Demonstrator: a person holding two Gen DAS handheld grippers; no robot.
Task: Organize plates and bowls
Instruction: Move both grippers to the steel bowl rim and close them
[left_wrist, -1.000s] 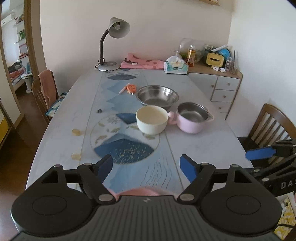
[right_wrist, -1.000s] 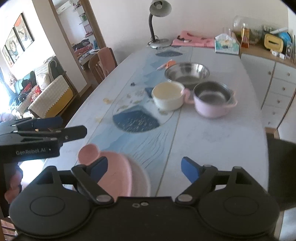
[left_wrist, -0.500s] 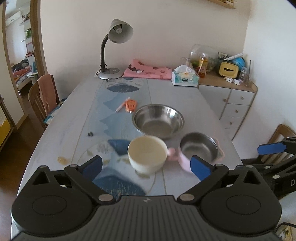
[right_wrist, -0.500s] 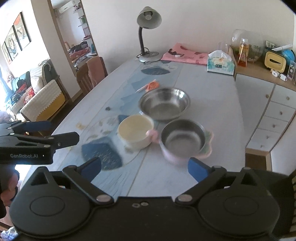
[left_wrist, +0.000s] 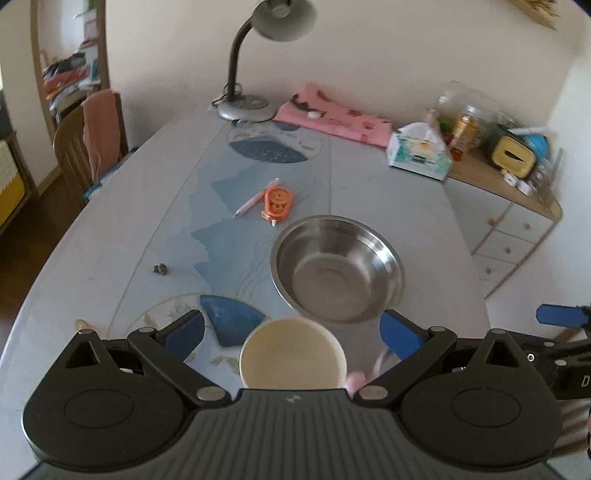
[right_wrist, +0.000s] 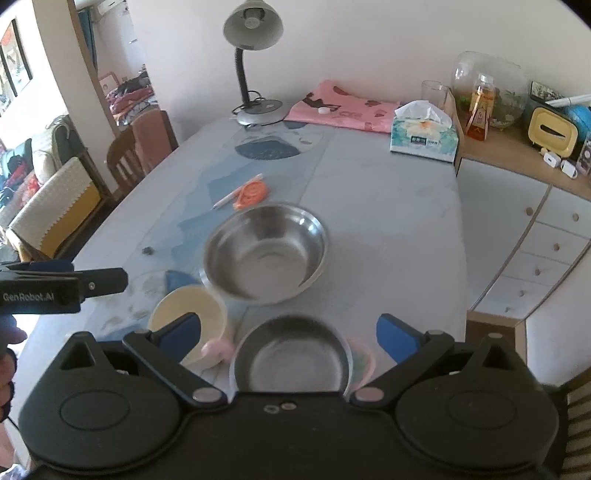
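Bowls for this task sit in a tight cluster near the middle of the counter (left_wrist: 388, 206). The cream bowl (left_wrist: 293, 354) and the pink-bodied steel pot (right_wrist: 291, 356) stand side by side; the pot's pink handle looks to touch the cream bowl. The wide steel bowl (left_wrist: 337, 267) sits just beyond both.

Change since one second ago:
- Both tongs have advanced along the counter. The cluster, formerly at mid-frame, now fills the lower part of each view.
- The pink plates seen at the near edge a second ago are out of frame.
- The jaws of both tongs, narrower a second ago, have spread to full width.

Present state:
- Left tongs (left_wrist: 293, 334): jaws wide, nothing gripped, cream bowl framed between the blue pads.
- Right tongs (right_wrist: 288, 334): jaws wide, nothing gripped, pot framed between the pads.

Judgement: each pair of tongs is lined up for its own vessel, so a two-handed pick-up or nesting step appears to be next. No vessel has been lifted yet.

Obstructions and surroundings:
- The pot and cream bowl stand so close that the inner pads have little room between them.
- An orange tape dispenser (left_wrist: 277, 203) and a pen (left_wrist: 256, 203) lie just beyond the steel bowl.
- A desk lamp (right_wrist: 255, 62), a pink cloth (right_wrist: 341, 107) and a tissue box (right_wrist: 423, 136) stand at the far end, well apart from the work.
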